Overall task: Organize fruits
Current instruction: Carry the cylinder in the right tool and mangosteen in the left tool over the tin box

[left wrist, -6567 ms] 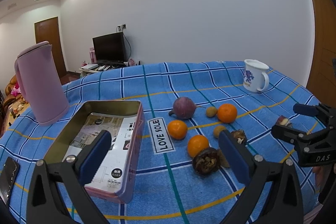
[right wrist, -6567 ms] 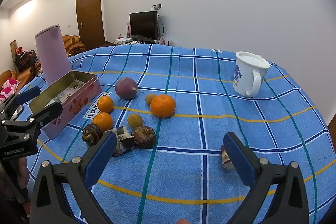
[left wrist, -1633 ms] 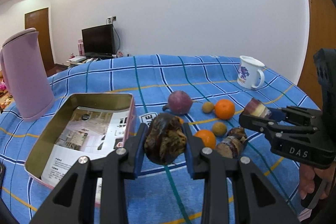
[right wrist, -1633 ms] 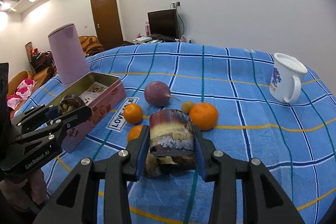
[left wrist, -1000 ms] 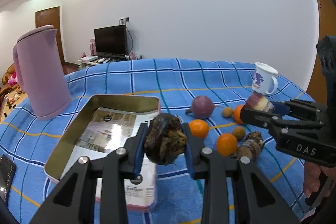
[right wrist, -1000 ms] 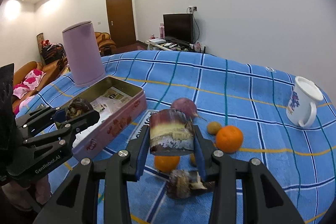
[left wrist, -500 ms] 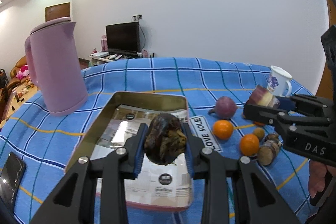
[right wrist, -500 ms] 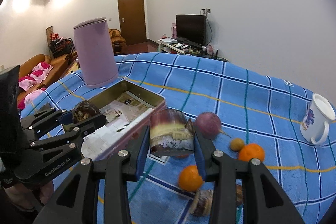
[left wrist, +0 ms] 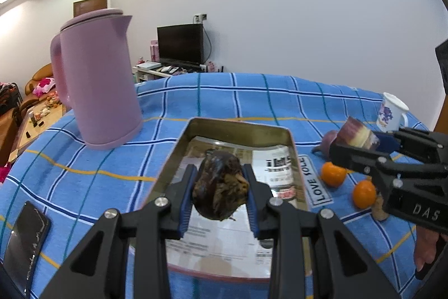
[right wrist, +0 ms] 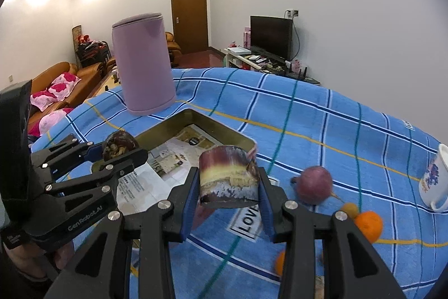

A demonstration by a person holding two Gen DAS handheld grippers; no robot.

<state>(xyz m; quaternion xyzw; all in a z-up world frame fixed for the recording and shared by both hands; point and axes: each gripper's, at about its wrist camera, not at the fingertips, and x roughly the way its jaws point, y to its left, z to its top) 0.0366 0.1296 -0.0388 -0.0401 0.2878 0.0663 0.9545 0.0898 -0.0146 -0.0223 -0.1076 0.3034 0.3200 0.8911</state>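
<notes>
Left fingers [left wrist: 220, 196] clamp a dark fruit [left wrist: 219, 188] over the tin [left wrist: 238, 131] for dropping; right fingers [right wrist: 228, 187] clamp a cut chunk [right wrist: 226, 178] just beside it.

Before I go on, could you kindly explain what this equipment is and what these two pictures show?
No robot here: a person holds a two-finger gripper in each hand, each with a camera looking along its fingers. One picture is from the left gripper, shut on a dark wrinkled fruit above an open tin. The other is from the right gripper, shut on a cut purple chunk beside the tin. On the blue checked cloth stand a pink kettle, a mug, oranges and a phone.
</notes>
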